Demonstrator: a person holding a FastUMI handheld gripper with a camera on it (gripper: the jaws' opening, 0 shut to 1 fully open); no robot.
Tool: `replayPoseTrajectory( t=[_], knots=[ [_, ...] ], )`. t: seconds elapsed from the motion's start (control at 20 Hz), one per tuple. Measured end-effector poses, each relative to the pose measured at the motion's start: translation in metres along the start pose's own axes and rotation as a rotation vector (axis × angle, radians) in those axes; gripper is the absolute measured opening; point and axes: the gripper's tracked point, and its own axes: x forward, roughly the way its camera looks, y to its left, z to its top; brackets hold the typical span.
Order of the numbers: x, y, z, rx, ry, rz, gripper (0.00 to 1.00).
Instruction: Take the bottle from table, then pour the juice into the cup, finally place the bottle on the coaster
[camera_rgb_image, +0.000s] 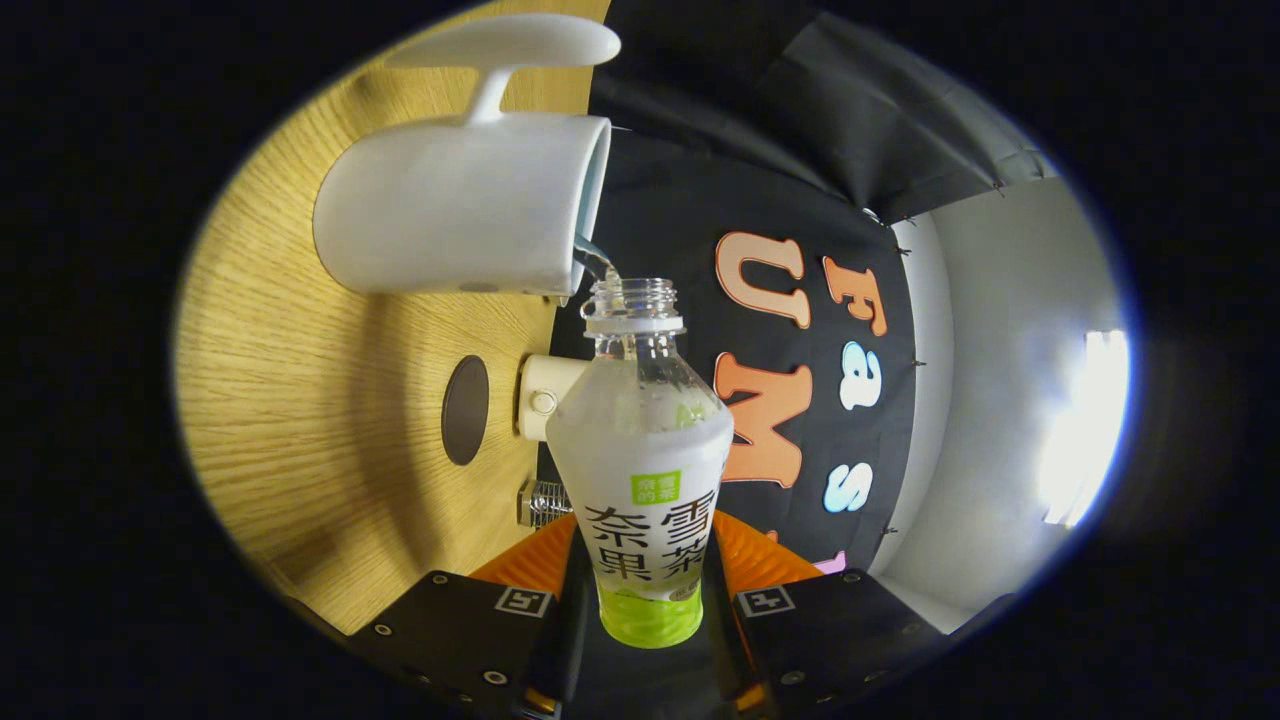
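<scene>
A light wood-grain table (300, 400) takes up the far side of the tilted view, with the booth's black cloth wall (680, 200) and a pale wall beyond. On the table stands a white cup (460, 205) with a handle. A dark round coaster (466, 410) lies apart from the cup on the bare wood. Past the coaster, nearer the bottle, sit a small white fixture (540, 398) and a ribbed metal piece (540, 503). The gripper (640, 610) clamps the bottle (642, 470), both fingers pressed on its labelled body. The bottle's uncapped neck is at the cup's rim, and a thin stream (597, 258) runs between them.
</scene>
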Motion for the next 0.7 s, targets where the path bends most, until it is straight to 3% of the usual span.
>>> replayPoseTrajectory(
  t=[0.7],
  knots=[
    [0.008, -0.015, 0.007, -0.084, -0.047, -0.056, 0.52]
  ],
)
